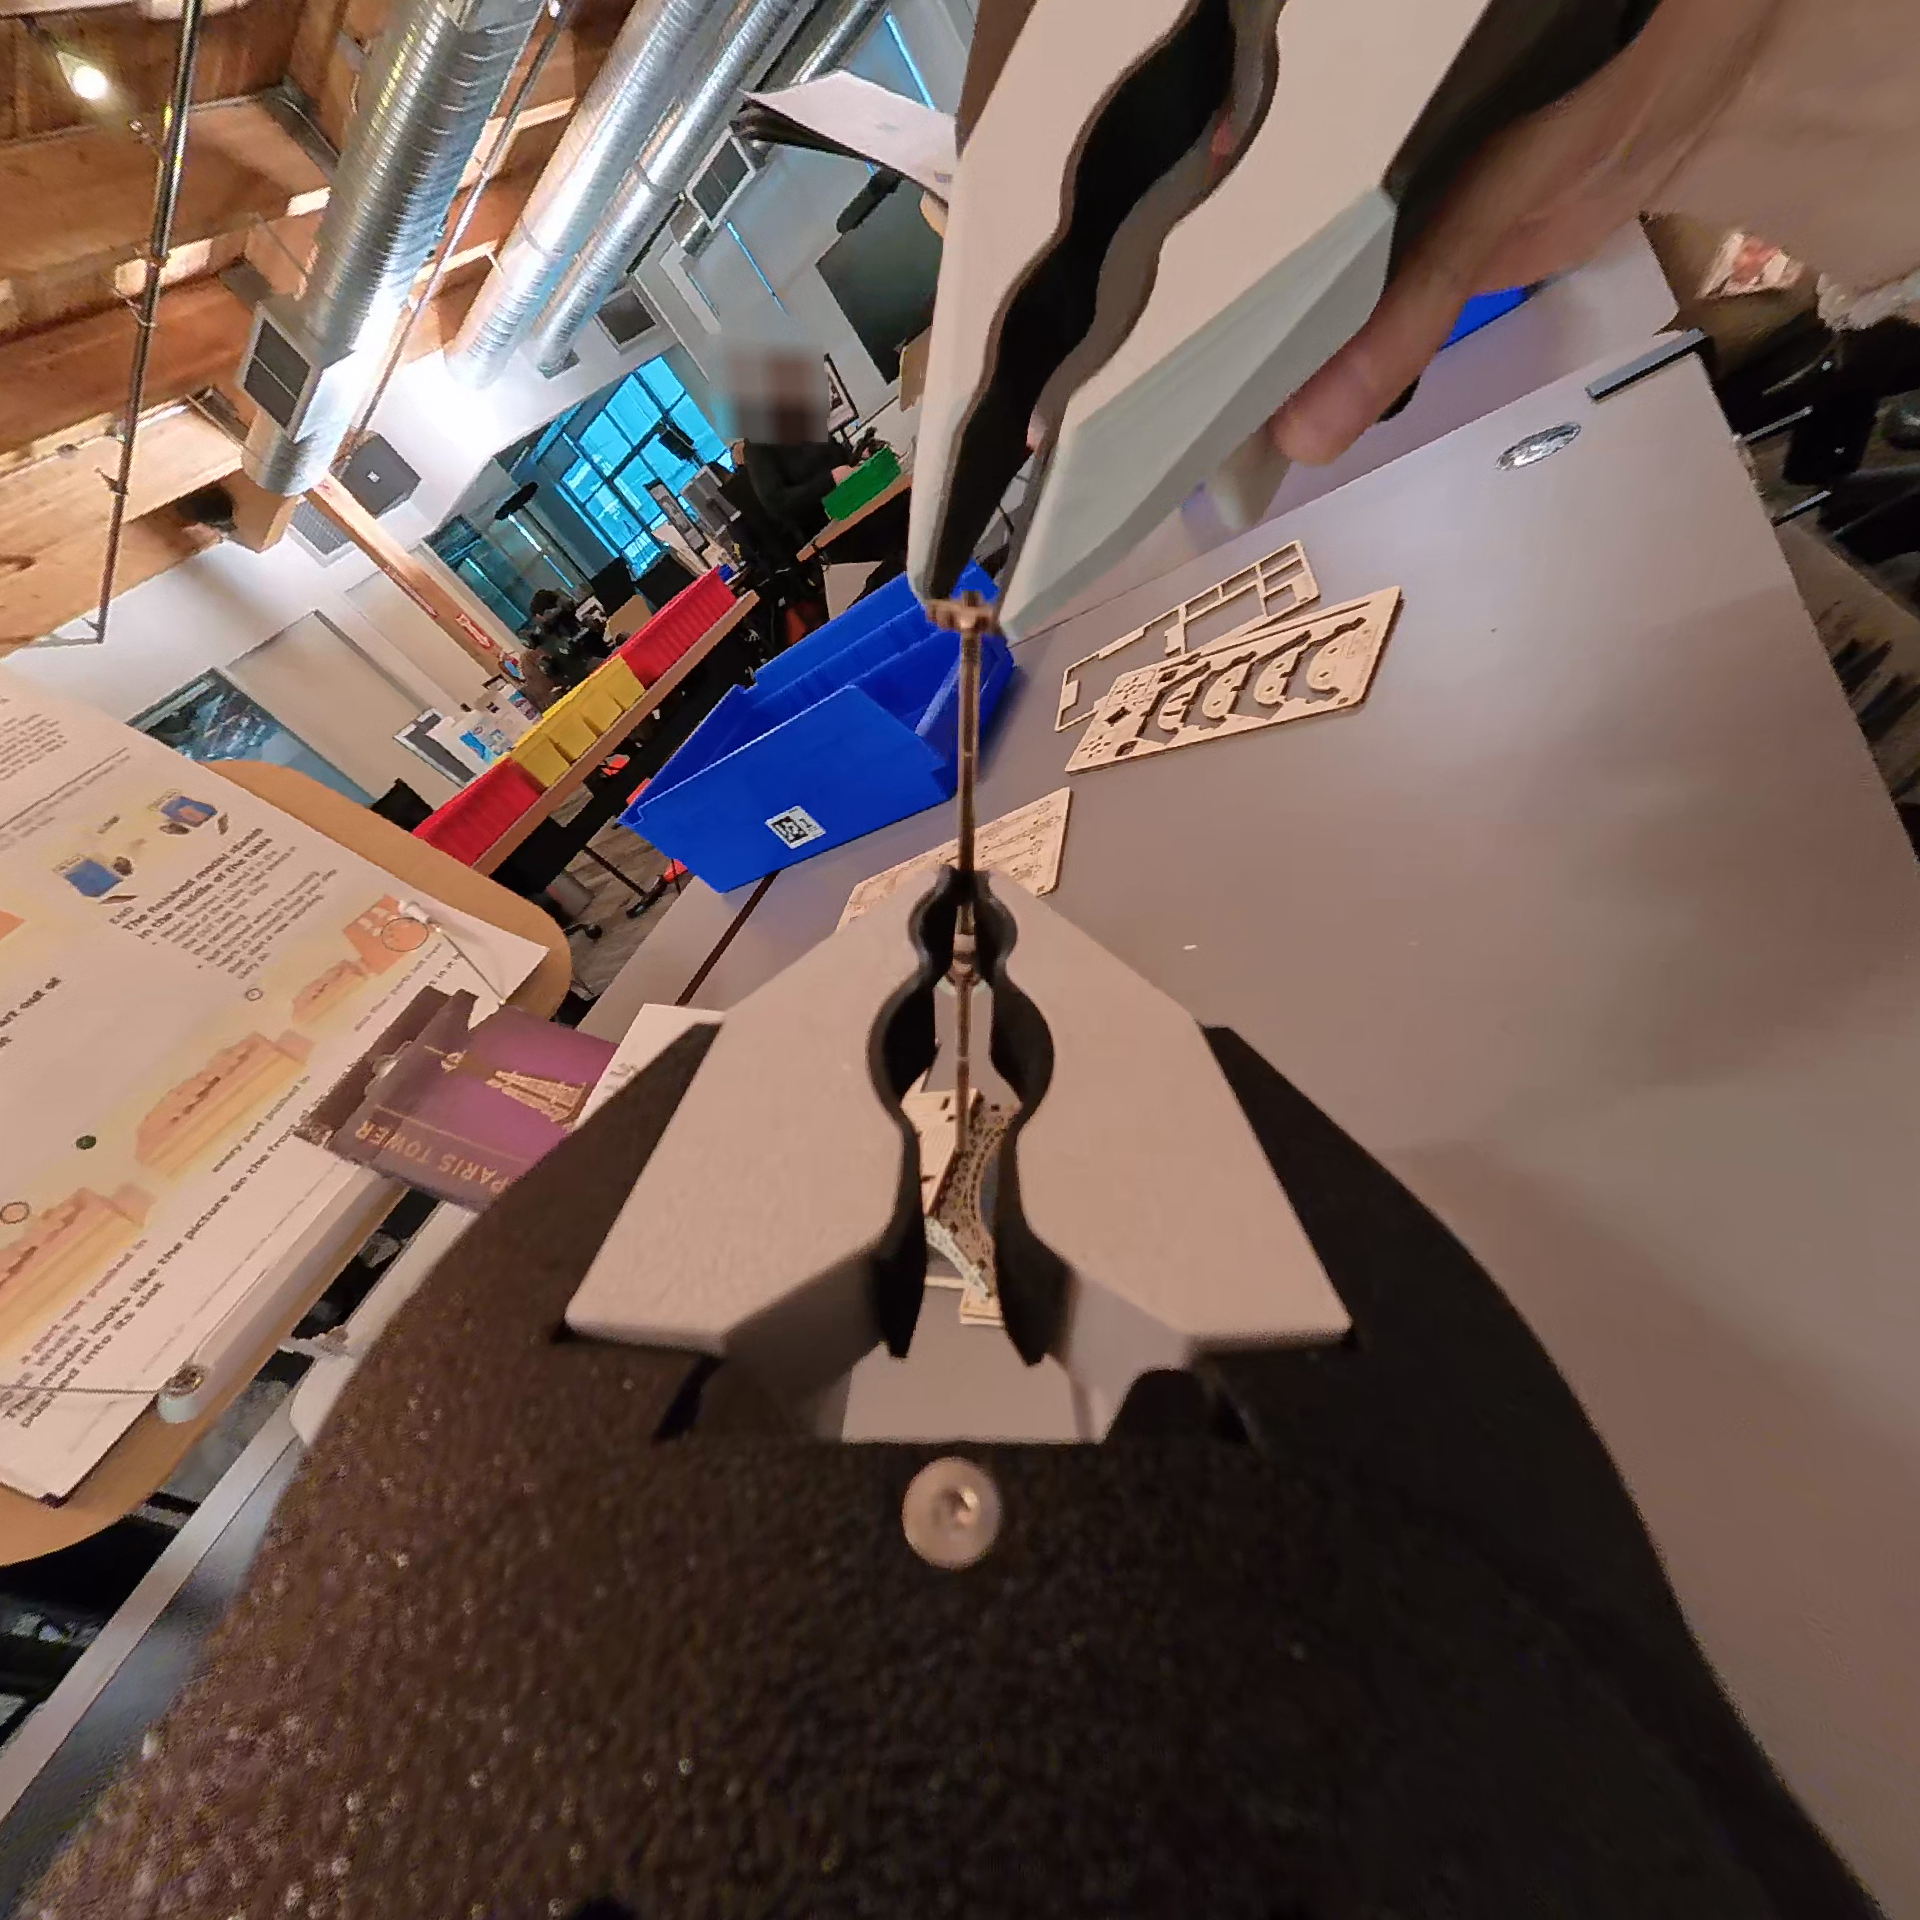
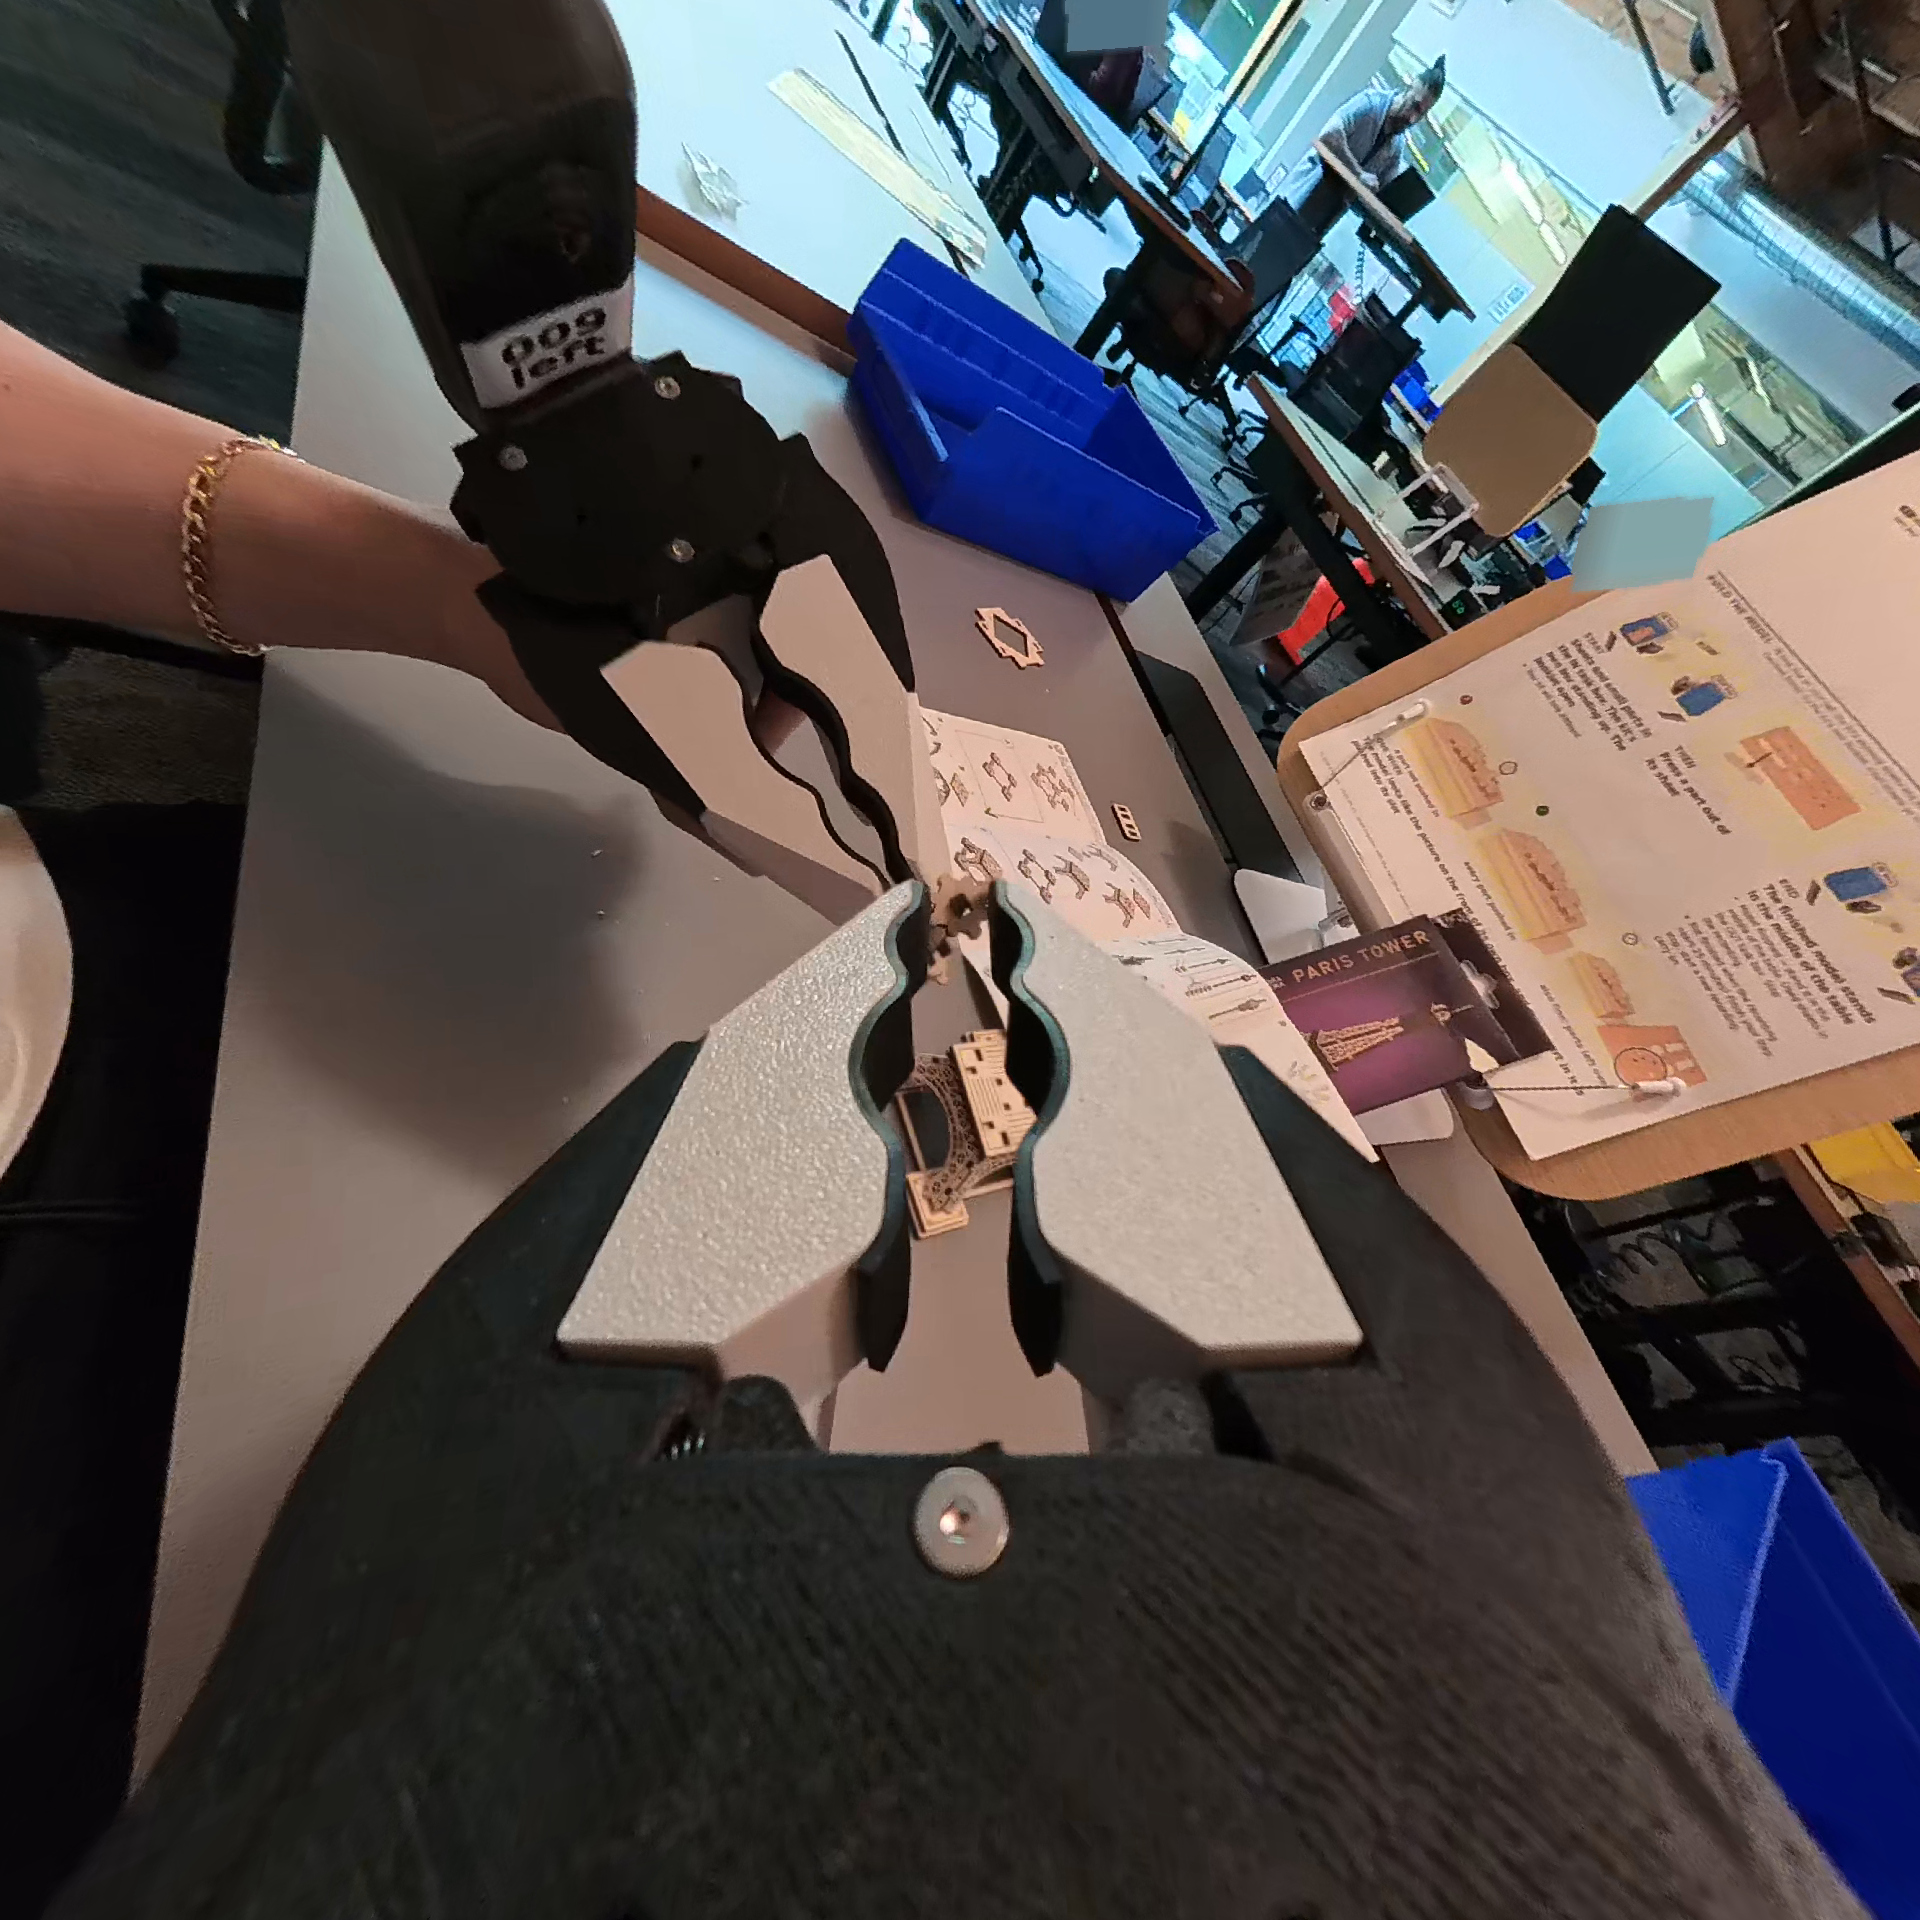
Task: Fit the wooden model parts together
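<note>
My left gripper (image 1: 961,914) is shut on a thin wooden spire (image 1: 968,748) that points away from it. My right gripper (image 2: 958,920) is shut on a small notched wooden piece (image 2: 954,914) at the spire's far end (image 1: 966,613). The two grippers meet tip to tip; the right gripper (image 1: 966,608) comes from above in the left wrist view, and the left gripper (image 2: 896,871) from the upper left in the right wrist view. A wooden tower base (image 2: 956,1132) shows through the gap between the fingers in both views (image 1: 966,1195). I cannot tell whether it is joined to the spire.
The grey table (image 1: 1507,935) holds punched wooden part sheets (image 1: 1226,675), a blue bin (image 2: 1018,457), a folded instruction leaflet (image 2: 1018,810), a loose diamond-shaped wooden frame (image 2: 1008,636) and a purple box card (image 2: 1382,1008). A clipboard with an instruction sheet (image 2: 1662,831) stands at the table's side. My right fingertips sit around 5 cm from my left ones.
</note>
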Available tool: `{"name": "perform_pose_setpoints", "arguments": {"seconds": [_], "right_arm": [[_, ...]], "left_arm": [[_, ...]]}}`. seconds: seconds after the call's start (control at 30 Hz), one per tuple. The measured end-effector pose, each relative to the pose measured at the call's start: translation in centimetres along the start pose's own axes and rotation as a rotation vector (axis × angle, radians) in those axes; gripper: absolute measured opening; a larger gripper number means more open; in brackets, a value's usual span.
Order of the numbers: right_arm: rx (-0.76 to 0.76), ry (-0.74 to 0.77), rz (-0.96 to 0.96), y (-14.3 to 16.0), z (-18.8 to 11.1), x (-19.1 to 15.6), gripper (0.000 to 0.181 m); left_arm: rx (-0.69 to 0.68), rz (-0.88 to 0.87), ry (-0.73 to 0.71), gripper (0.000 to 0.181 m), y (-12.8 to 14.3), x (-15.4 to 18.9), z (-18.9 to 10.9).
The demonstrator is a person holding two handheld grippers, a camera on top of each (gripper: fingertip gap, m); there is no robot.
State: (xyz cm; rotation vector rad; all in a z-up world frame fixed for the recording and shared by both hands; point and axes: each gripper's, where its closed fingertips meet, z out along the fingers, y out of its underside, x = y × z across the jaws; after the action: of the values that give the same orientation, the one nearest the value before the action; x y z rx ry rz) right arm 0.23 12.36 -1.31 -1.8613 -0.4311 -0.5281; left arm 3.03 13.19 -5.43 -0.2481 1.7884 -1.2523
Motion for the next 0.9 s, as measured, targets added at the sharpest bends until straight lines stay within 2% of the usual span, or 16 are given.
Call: {"name": "perform_pose_setpoints", "arguments": {"seconds": [0.3,0.53,0.63,0.67,0.77,0.9], "right_arm": [[0.002,-0.015,0.033,0.6,0.7,-0.1,0.008],[0.110,-0.087,0.148,0.2,0.9,-0.5,0.009],[0.120,-0.074,0.162,0.5,0.6,0.0,0.031],[0.127,-0.068,0.157,0.5,0.3,0.2,0.031],[0.196,-0.081,0.177,-0.3,-0.7,0.4,0.008],[0.191,-0.152,0.171,-0.2,-0.4,-0.8,0.006]], "left_arm": [[-0.038,0.033,-0.015,0.000,0.4,-0.1,0.0],[0.018,-0.132,0.102,0.000,0.1,0.8,-0.2],[0.024,-0.163,0.121,0.000,-0.1,0.9,-0.2],[0.021,-0.159,0.124,0.000,-0.1,1.0,-0.2],[-0.001,-0.151,0.143,0.000,0.2,1.3,-0.1],[-0.011,-0.150,0.177,0.000,0.4,1.9,0.1]]}}
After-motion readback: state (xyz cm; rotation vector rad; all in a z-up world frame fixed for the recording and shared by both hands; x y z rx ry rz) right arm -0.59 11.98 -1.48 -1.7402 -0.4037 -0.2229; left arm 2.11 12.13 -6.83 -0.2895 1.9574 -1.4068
